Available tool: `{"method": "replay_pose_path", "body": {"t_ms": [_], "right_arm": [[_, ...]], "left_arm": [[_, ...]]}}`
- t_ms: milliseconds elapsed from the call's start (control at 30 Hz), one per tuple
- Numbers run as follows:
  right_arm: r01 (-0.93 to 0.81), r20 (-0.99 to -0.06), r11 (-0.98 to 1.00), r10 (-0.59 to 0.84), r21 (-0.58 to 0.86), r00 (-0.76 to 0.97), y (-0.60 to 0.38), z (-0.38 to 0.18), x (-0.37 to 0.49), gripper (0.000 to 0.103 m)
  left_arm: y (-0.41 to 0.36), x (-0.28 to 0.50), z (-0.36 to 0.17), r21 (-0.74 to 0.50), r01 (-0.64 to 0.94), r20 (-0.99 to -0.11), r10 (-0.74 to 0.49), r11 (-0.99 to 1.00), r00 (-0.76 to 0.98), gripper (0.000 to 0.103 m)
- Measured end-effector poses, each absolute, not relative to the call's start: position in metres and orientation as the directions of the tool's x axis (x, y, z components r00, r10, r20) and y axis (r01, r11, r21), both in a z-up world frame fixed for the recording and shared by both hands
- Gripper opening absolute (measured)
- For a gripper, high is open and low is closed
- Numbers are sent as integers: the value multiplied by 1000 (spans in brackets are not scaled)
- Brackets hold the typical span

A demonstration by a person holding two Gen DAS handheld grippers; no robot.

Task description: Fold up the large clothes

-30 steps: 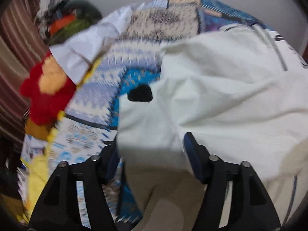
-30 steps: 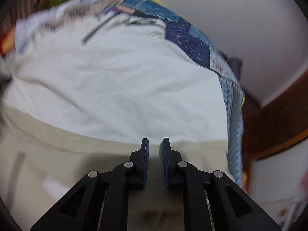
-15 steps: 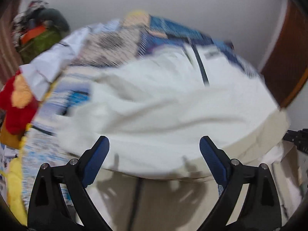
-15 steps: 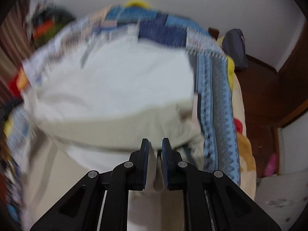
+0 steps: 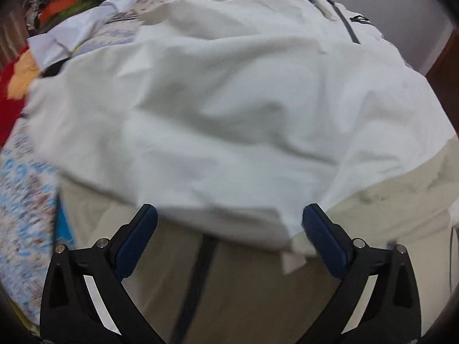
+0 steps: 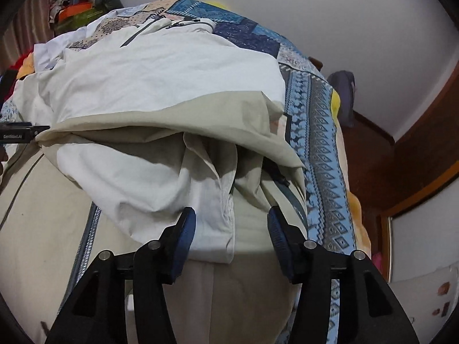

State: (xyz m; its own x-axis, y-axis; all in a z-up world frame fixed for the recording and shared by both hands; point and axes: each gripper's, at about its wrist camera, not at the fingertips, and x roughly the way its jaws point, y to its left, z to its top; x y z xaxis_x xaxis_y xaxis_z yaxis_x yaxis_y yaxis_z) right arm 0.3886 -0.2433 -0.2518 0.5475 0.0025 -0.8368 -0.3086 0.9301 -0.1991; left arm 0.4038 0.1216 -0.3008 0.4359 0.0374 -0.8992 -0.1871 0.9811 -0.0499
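A large beige jacket (image 5: 246,292) with a white lining (image 5: 229,109) and a dark zipper (image 5: 195,281) lies on the bed, its upper part folded over so that the lining faces up. My left gripper (image 5: 229,215) hangs wide open just above the folded edge, its jaws still spreading and its pads off the cloth. In the right wrist view the jacket (image 6: 178,117) shows its bunched right corner. My right gripper (image 6: 231,223) is opening there, with a loose fold of white and beige cloth between its fingers and neither pad pressing it.
A blue patchwork quilt (image 6: 318,126) covers the bed. A red and yellow plush (image 5: 11,86), a white cloth (image 5: 66,37) and a heap of clothes (image 5: 66,3) crowd the far left. To the right stand dark wooden furniture (image 6: 416,143) and a grey bag (image 6: 342,86).
The left gripper let go of the white cloth, opened wide and came down closer to the folded edge. The right gripper, shut on a fold until half a second ago, has parted its fingers.
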Motion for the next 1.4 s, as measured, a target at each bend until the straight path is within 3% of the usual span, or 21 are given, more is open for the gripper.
{"method": "replay_pose_path", "body": {"t_ms": [333, 567, 767, 1133, 1300, 1400], "right_arm": [[-255, -807, 942, -27, -218, 590, -260, -203, 340, 75], [-214, -790, 975, 90, -53, 606, -282, -151, 296, 94], [-217, -794, 976, 136, 6, 592, -280, -143, 246, 96], [-154, -848, 978, 198, 139, 491, -287, -181, 161, 96], [-128, -848, 965, 263, 230, 459, -294, -190, 136, 96], [-109, -840, 948, 317, 300, 441, -298, -196, 125, 89]], "left_arm": [[159, 317, -227, 111, -203, -829, 203, 973, 521, 103], [195, 264, -179, 33, -230, -804, 162, 973, 572, 103], [213, 214, -184, -22, -247, -839, 116, 969, 532, 103], [212, 135, -255, -56, -236, -931, 34, 970, 364, 103], [217, 112, -283, -154, -277, -952, -68, 949, 298, 103], [217, 105, -300, -227, -293, -953, -149, 929, 265, 103]]}}
